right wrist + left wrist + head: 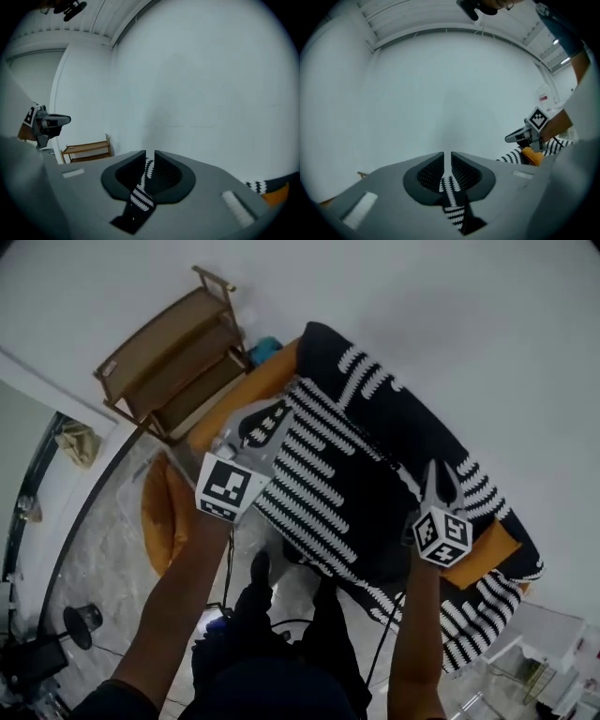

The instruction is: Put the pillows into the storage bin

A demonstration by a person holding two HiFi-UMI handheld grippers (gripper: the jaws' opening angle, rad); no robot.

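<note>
I hold up a large pillow (352, 470), black with white dashed stripes and an orange back, between both grippers. My left gripper (258, 427) is shut on its left edge; striped fabric (451, 190) sits pinched between the jaws in the left gripper view. At the pillow's right edge my right gripper (439, 472) is also shut, with striped fabric (142, 185) caught between its jaws. A second, orange pillow (161, 512) lies low at the left, in what looks like a clear storage bin (127, 486).
A wooden shelf rack (173, 357) stands against the white wall behind the pillow and also shows as the wooden shelf (86, 151) in the right gripper view. Cables and dark gear (42, 652) lie on the marbled floor at the lower left.
</note>
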